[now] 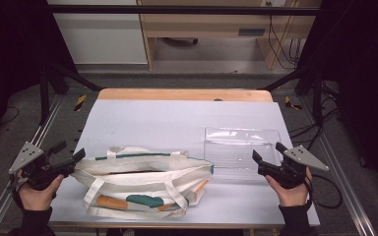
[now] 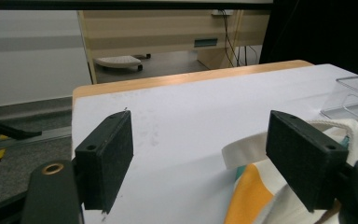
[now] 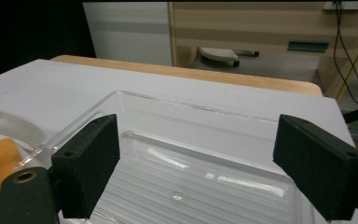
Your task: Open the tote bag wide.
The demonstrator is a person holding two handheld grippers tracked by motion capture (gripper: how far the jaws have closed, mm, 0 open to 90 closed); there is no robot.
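A cream tote bag point(image 1: 145, 182) with green and orange patches lies flat near the table's front edge, its straps loose on top. My left gripper point(image 1: 71, 158) hovers at the bag's left end, open, with nothing between its jaws; in the left gripper view point(image 2: 200, 158) the bag's corner point(image 2: 261, 186) lies beside the right-hand jaw. A clear plastic tray point(image 1: 241, 147) sits just right of the bag. My right gripper point(image 1: 267, 153) stands open at the tray's near right corner; the right gripper view point(image 3: 196, 168) looks into the tray point(image 3: 186, 135).
The white table top point(image 1: 177, 118) has a wooden strip point(image 1: 184, 94) along its far edge. Metal rails run beside the table on both sides. A desk and cables point(image 1: 280, 34) stand on the floor beyond.
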